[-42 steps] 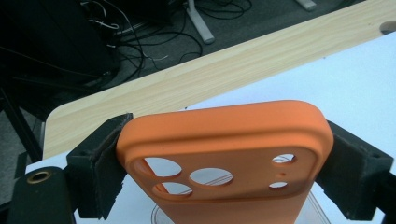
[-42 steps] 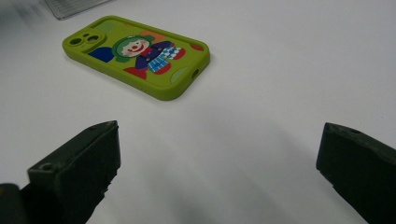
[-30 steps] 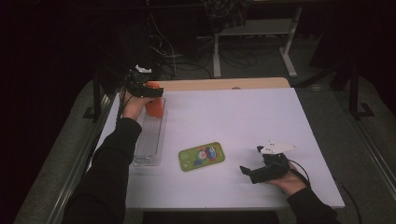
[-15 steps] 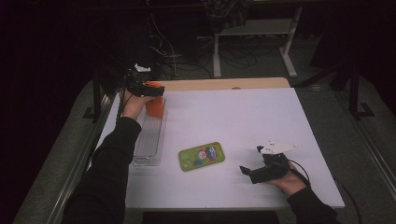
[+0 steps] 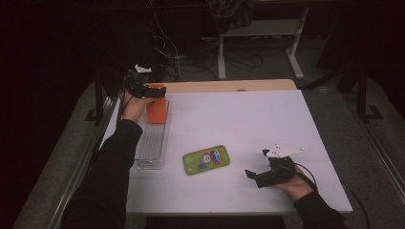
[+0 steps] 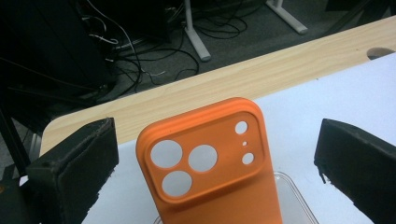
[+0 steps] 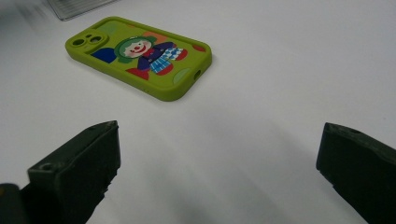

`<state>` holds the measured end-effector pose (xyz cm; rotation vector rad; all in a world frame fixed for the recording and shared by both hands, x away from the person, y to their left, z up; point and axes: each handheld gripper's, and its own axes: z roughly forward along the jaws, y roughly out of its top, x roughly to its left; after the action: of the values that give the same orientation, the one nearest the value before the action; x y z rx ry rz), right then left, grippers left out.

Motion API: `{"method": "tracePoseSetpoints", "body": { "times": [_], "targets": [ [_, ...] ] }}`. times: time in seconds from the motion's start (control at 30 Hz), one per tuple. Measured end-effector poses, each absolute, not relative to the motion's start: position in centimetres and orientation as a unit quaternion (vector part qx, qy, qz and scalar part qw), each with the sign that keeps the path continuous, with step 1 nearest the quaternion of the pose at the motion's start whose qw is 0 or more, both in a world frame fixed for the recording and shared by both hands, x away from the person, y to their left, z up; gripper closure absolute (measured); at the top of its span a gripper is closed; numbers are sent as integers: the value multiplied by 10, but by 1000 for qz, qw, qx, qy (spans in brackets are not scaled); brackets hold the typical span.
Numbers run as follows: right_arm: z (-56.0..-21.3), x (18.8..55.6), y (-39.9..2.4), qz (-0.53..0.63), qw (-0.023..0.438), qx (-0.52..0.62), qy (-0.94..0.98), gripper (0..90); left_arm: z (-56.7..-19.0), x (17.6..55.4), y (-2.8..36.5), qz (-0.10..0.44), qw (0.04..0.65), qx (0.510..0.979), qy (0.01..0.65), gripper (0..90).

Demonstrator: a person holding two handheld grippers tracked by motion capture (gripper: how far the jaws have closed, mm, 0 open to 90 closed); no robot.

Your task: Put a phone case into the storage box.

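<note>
An orange phone case [image 5: 156, 110] [image 6: 210, 163] stands upright at the far end of a clear ribbed tray [image 5: 152, 143] [image 6: 294, 186] on the table's left side. My left gripper [image 5: 155, 90] [image 6: 217, 135] is open around its top. Its jaws have just been opening and stand clear of the case on both sides. A green phone case with a clown picture [image 5: 206, 159] [image 7: 138, 56] lies flat in the middle of the white table. My right gripper [image 5: 255, 175] [image 7: 219, 140] rests open near the front right, pointed at the green case, with nothing between its fingers.
A white mat [image 5: 248, 124] covers the table, with a strip of bare wood [image 5: 229, 86] along the far edge. Beyond it are a dark floor, cables and desk legs [image 5: 222, 52]. A corner of the clear tray [image 7: 79, 7] lies past the green case.
</note>
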<state>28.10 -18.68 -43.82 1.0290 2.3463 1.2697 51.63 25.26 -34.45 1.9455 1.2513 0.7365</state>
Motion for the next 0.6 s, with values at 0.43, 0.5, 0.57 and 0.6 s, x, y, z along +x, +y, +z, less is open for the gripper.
{"method": "tracePoseSetpoints", "body": {
  "times": [0.43, 0.5, 0.57, 0.6],
  "targets": [
    [-437, 281, -186, 440, 142, 355, 813, 0, -320, 479, 243, 211, 390, 793, 418, 0],
    [-437, 281, -186, 439, 142, 357, 812, 0, -318, 471, 239, 202, 396, 798, 407, 0],
    [-437, 281, -186, 440, 145, 354, 812, 0, -317, 464, 235, 192, 405, 800, 399, 0],
    [-437, 281, -185, 440, 144, 356, 812, 0, -316, 460, 233, 192, 409, 800, 394, 0]
  ]
}}
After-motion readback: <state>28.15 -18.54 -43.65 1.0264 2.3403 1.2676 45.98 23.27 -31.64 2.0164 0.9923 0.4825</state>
